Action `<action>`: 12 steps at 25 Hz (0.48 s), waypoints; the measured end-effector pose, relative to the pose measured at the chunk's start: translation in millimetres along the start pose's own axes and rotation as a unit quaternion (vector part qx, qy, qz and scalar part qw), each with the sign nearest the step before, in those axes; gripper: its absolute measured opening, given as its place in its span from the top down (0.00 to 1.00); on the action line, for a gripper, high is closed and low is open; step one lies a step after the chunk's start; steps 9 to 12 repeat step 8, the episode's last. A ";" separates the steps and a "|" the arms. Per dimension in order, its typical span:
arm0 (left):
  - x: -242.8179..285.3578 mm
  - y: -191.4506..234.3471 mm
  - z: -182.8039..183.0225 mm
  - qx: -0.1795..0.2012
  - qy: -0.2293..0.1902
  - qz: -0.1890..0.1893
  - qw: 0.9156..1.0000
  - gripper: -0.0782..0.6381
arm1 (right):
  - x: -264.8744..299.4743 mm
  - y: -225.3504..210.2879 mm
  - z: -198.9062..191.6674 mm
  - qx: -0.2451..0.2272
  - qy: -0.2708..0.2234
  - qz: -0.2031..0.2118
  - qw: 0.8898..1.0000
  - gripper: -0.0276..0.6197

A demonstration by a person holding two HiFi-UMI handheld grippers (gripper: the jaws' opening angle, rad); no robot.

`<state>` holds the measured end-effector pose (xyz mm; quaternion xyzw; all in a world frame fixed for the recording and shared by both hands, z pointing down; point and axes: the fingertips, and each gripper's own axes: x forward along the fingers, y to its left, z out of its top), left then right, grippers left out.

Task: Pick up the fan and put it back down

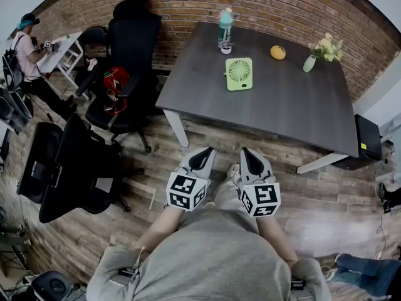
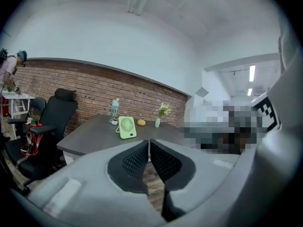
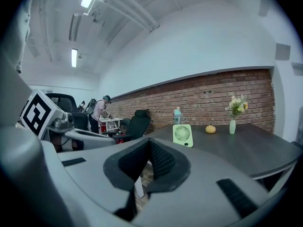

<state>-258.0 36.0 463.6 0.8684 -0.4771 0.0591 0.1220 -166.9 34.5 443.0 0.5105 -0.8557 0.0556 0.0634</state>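
Closest to us, we hold the left hand-held gripper (image 1: pixel 202 155) and the right hand-held gripper (image 1: pixel 250 157) side by side in front of our body, over the wooden floor (image 1: pixel 207 137). Both are clenched, their black pads pressed together on nothing, and both point toward the dark bench (image 1: pixel 282 115) while hanging well short of its near edge.

Further on, the light green fan (image 1: pixel 239 74) stands upright on the bench, its round grille facing us. It sits left of the bench's middle and nearer the far edge than the near one, well apart from both hand-held grippers.

Just behind the fan, at the far edge, we see a teal-capped bottle (image 1: pixel 225 25). To its right along that edge lie a small orange fruit (image 1: pixel 277 52) and, toward the far right corner, a pale green vase of flowers (image 1: pixel 310 63).

Left of the bench stands a black office chair (image 1: pixel 128 42), and a brick wall (image 1: pixel 188 5) runs behind everything.
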 end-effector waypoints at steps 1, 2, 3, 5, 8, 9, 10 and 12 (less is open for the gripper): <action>-0.5 1.2 -0.6 -0.001 0.000 0.000 1.000 0.85 | 0.2 1.0 -0.8 -0.001 0.001 0.000 1.000 0.95; -0.7 2.4 -1.1 -0.001 0.000 0.001 1.000 0.85 | 0.3 1.8 -1.6 -0.001 0.001 0.000 1.000 0.95; -0.6 3.4 -1.4 -0.001 0.000 0.001 1.000 0.85 | 0.4 2.2 -2.3 -0.001 0.002 0.001 1.000 0.95; 0.6 4.5 -1.2 0.000 0.001 0.002 1.000 0.85 | 0.7 1.3 -3.1 0.000 0.004 0.001 1.000 0.95; 3.5 4.4 -0.2 0.001 0.004 0.002 1.000 0.85 | 0.9 -2.4 -4.2 0.002 0.008 0.001 1.000 0.95; 3.5 4.4 -0.2 0.001 0.004 0.002 1.000 0.85 | 0.9 -2.4 -4.2 0.002 0.008 0.001 1.000 0.95; 3.5 4.4 -0.2 0.001 0.004 0.002 1.000 0.85 | 0.9 -2.4 -4.2 0.002 0.008 0.001 1.000 0.95; 3.5 4.4 -0.2 0.001 0.004 0.002 1.000 0.85 | 0.9 -2.4 -4.2 0.002 0.008 0.001 1.000 0.95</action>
